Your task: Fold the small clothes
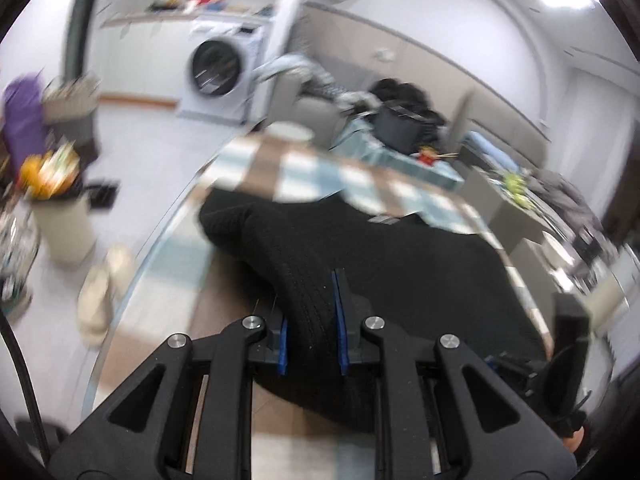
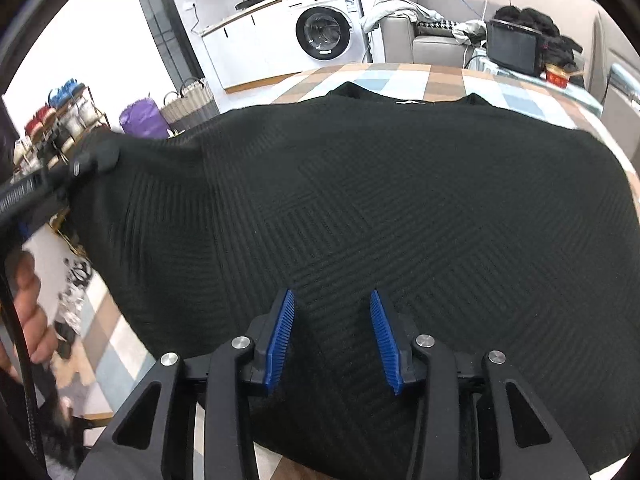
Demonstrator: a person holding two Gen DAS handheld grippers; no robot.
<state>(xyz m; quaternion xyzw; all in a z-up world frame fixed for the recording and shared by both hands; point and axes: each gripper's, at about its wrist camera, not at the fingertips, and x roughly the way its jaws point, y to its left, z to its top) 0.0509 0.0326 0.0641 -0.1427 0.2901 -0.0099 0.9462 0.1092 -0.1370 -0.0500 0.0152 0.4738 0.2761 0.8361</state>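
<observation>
Left tongs (image 1: 312, 340) clamped on a bunched edge of the black knit sweater (image 2: 360, 208) at its left side, right tongs (image 2: 332, 340) apart, poised over its near hem, garment spread across the checked surface (image 2: 400, 76) ahead.

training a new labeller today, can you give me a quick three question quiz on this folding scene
1. True or false: the left tool is shut on a fold of the black sweater.
2. What stands behind the table, against the white cabinets: A) a fridge, B) a washing machine, C) a bookcase?
3. What pattern does the tablecloth have?

Key
1. True; the fabric is pinched between its blue pads.
2. B
3. Checked, in brown, blue and white squares.
</observation>
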